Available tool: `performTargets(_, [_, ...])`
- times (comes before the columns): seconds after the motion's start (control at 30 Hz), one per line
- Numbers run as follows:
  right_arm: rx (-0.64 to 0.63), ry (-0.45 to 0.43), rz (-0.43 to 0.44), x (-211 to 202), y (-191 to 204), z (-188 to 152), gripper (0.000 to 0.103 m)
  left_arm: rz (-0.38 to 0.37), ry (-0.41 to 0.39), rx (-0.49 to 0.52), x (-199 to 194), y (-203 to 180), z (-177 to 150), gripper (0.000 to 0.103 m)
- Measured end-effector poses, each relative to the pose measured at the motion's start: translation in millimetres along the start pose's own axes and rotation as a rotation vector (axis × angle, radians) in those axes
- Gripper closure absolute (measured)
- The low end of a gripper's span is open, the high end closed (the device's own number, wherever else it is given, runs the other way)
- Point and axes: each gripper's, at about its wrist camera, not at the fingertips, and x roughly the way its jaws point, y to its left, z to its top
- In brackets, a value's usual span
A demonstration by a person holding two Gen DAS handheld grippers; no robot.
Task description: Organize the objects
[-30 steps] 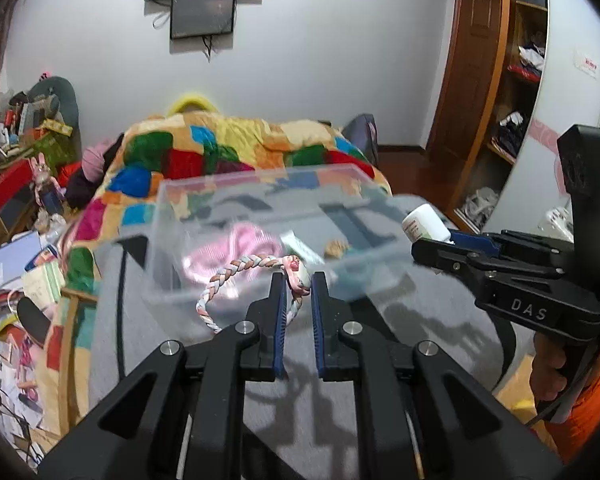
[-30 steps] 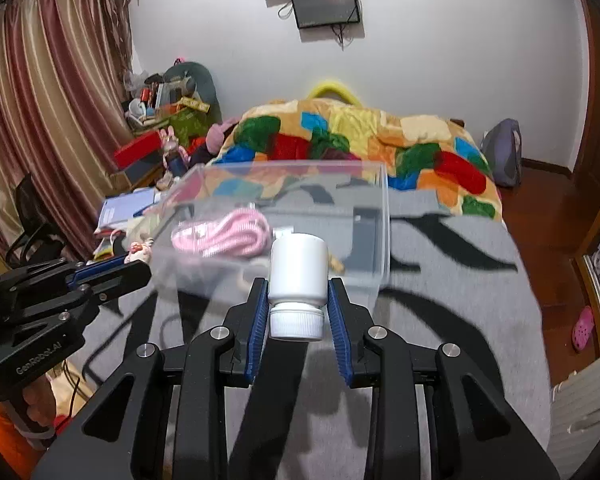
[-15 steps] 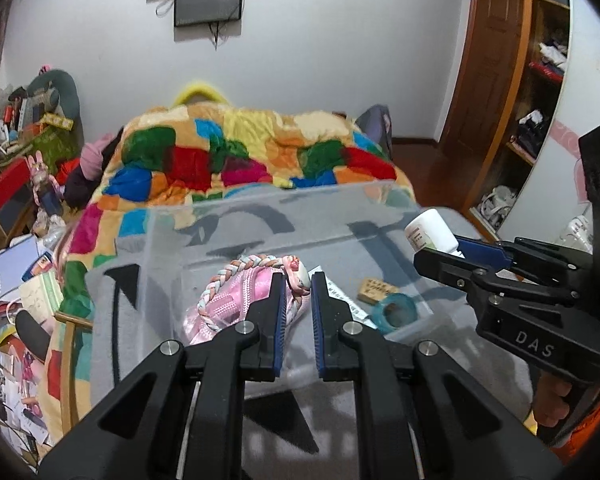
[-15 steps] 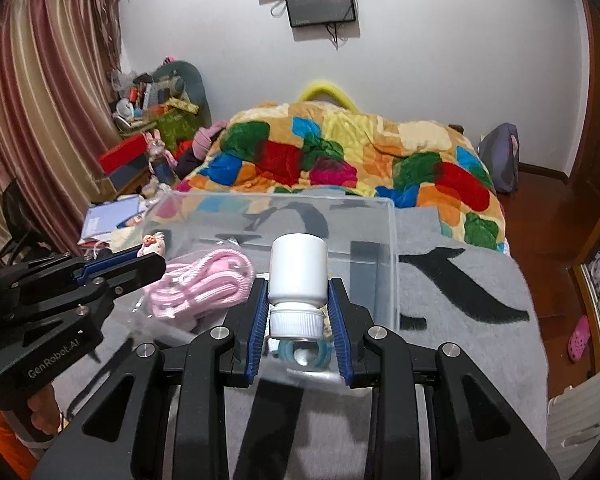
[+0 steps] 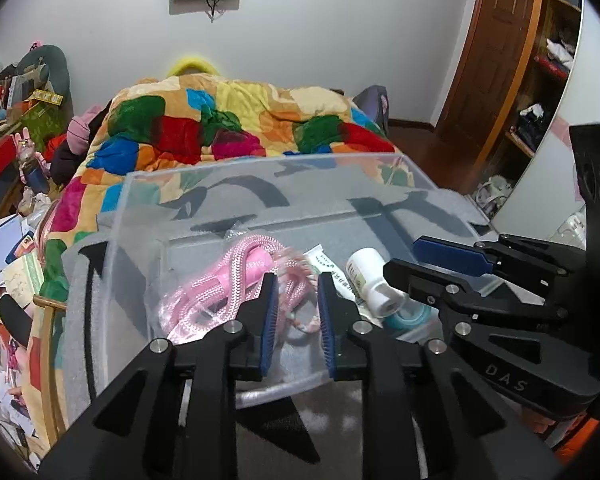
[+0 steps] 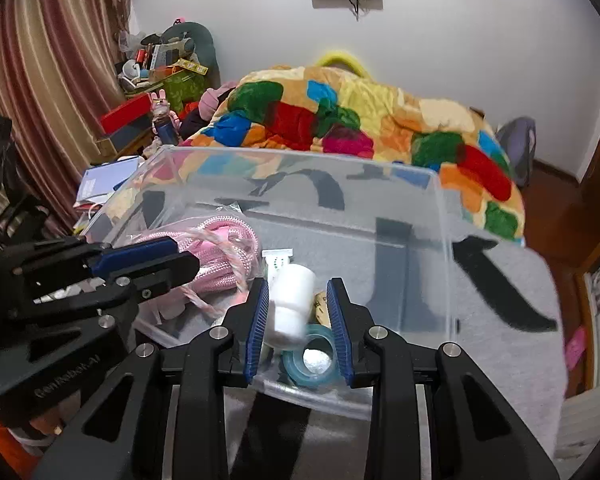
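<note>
A clear plastic bin stands on a grey blanket. My left gripper is open over the bin's near edge. Below it a pink-and-white braided band is blurred and lies on a pink rope bundle. My right gripper is open over the bin. A white bottle sits tilted between its fingers, blurred, with no pad pressing on it. It rests by a teal tape roll. A white sachet lies beside them.
A colourful patchwork quilt covers the bed behind the bin. Cluttered books and toys lie to the left. A wooden door and shelves stand at the right. A striped curtain hangs at the far left.
Both grippers moved over the bin and opened. The braided band dropped from the left gripper into the bin. The white bottle left the right gripper's hold and now lies tilted inside.
</note>
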Motion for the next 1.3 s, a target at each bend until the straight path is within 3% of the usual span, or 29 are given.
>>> performTargets(0.17, [-0.018,-0.047,0.004,-23.0,4.5,-2.7,0.067,0.0,-0.062,0.004,-28.1,-0.7,-1.3,0.077])
performTargets(0.47, [-0.025,-0.141,-0.009,-67.0,14.1,-21.5,0.042,0.012,-0.135,0.001,-65.0,1.4,-21.4,0.042])
performTargets(0.63, [-0.028,-0.175,-0.009,-82.0,20.8,-33.5,0.038,0.019,-0.164,-0.001,-76.4,2.1,-35.5,0.027])
performTargets(0.73, [-0.027,-0.198,-0.017,-86.6,22.5,-41.4,0.03,0.032,-0.181,-0.012,-80.6,3.5,-42.2,0.018])
performTargets(1.3, [0.018,-0.176,-0.021,-78.3,13.0,-65.2,0.028,0.034,-0.157,-0.038,-71.0,3.0,-59.8,0.015])
